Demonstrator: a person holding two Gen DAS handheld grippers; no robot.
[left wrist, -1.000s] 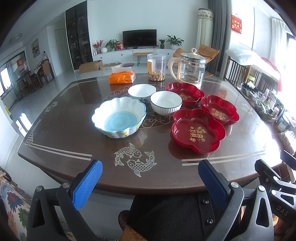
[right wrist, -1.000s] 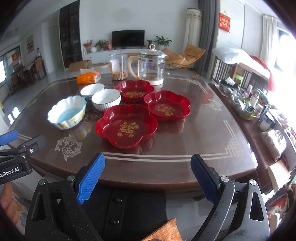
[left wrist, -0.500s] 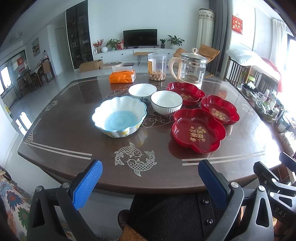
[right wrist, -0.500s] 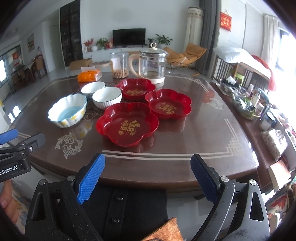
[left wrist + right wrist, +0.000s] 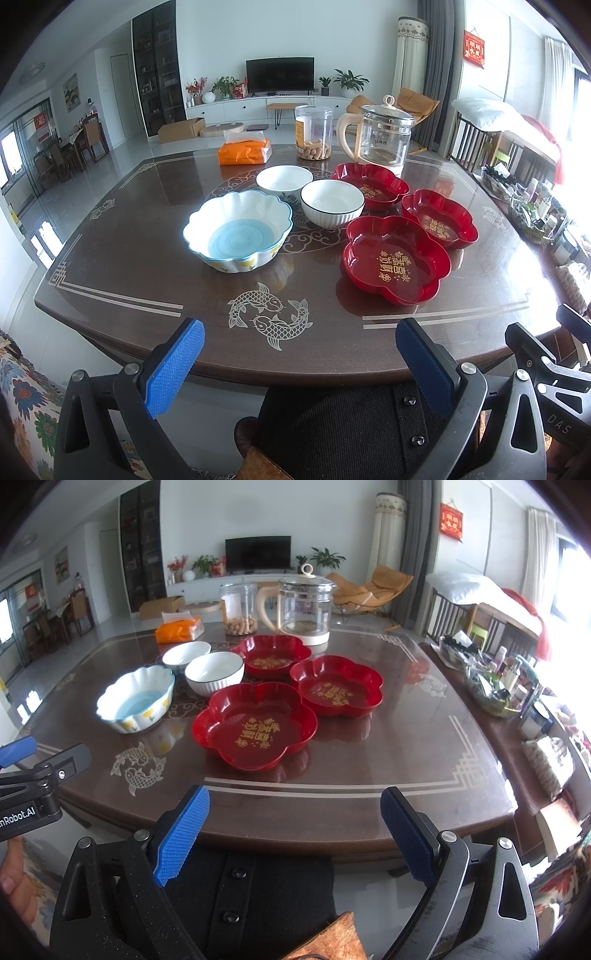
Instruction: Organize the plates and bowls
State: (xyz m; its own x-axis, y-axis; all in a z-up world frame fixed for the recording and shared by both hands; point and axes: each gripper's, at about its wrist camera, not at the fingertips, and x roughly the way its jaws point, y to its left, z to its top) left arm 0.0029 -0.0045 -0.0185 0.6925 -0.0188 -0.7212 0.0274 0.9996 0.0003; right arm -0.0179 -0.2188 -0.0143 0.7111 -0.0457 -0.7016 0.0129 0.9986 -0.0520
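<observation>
Dark table [image 5: 147, 258]: carries all dishware. Scalloped blue-and-white bowl [image 5: 238, 230] toward the left; three red flower-shaped plates [image 5: 397, 260] clustered toward the right; two white bowls [image 5: 331, 202] between, touching. Left gripper [image 5: 299, 362] and right gripper [image 5: 295, 834]: fingers spread wide, empty, short of the near table edge

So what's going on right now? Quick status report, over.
Left gripper and right gripper open, empty, short of the table. Three red plates and three bowls unstacked. Path clear.
</observation>
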